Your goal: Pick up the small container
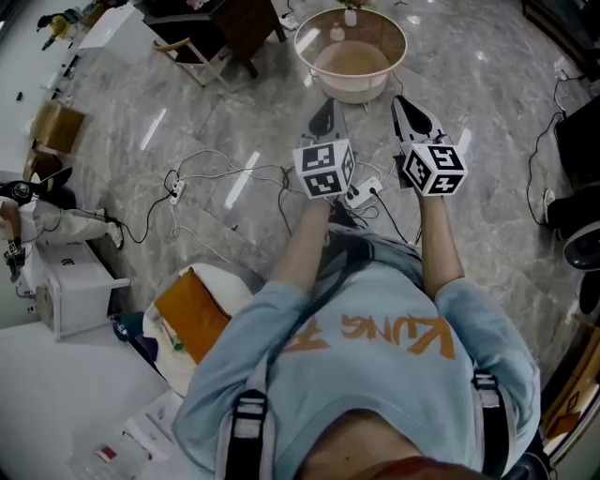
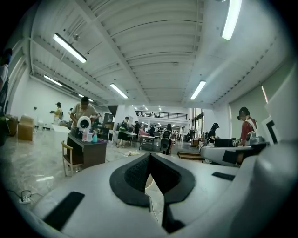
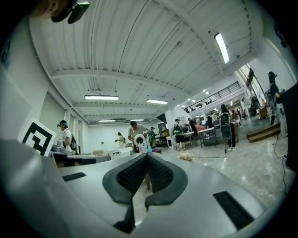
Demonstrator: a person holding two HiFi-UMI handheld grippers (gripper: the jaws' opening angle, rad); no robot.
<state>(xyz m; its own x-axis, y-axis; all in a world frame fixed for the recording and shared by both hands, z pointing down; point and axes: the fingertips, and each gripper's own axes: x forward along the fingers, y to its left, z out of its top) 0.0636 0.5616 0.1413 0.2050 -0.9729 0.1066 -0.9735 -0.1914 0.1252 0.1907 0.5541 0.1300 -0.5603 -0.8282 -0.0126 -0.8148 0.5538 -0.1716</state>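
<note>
Nearest the camera, a person in a light-blue T-shirt [image 1: 375, 366] with orange print holds both arms out over the grey marble floor [image 1: 487, 112], towards a round pale tub with a pinkish bottom [image 1: 309, 49].

On the near side of the tub, the left gripper [image 1: 327, 105] and the right gripper [image 1: 401, 101] hang side by side, apart from each other. Both point at the tub and stop short of its rim.

In the left gripper view, the left gripper's [image 2: 150, 158] jaws are closed tip to tip with nothing between them. The right gripper's [image 3: 147, 156] jaws in its own view are likewise closed and empty.

Beneath the two marker cubes, nearer the person than the tub, a white power strip [image 1: 362, 193] lies on the floor among loose cables.

The small white container [image 1: 337, 34] sits within the tub's rim, on its far left part, untouched and well apart from both grippers. It is too small to make out further.

Left of the tub and beyond it stand a wooden chair [image 1: 192, 54] and a dark desk [image 1: 246, 21].
</note>
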